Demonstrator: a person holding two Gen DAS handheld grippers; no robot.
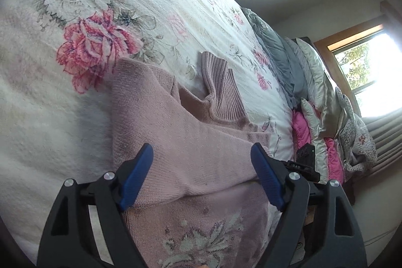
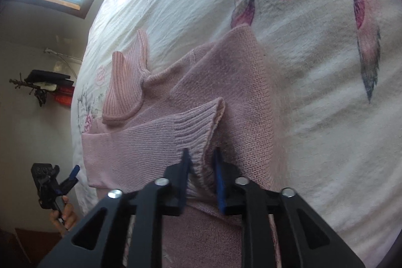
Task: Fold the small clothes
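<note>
Pink knit sweater [image 1: 176, 117] lies on the bed's floral bedspread [image 1: 62, 104], partly folded. Ribbed turtleneck collar [image 1: 221, 82] sticks up at far end.

Left gripper [image 1: 201, 177]: blue fingers [image 1: 137, 177] spread wide apart, nothing btwn them. A folded sleeve runs under and across the gap, w/ the sweater's pale flower-pattern front [image 1: 201, 237] nearer the camera.

Right gripper [image 2: 202, 167]: fingers [image 2: 219, 177] close together w/ the ribbed cuff [image 2: 198, 127] of the other sleeve bunched btwn them. Looks clamped on the cuff, tho pad contact is partly hidden by the knit. That sleeve lies folded across the sweater body, cuff end nearest the camera.

In right wrist view, left gripper [image 2: 71, 175] shows at lower left off the bed edge, held by a hand [image 2: 65, 217].

Pillows [image 1: 314, 92] in grey, silver and pink are piled at the right of the bed; window [image 1: 364, 62] behind them.
</note>
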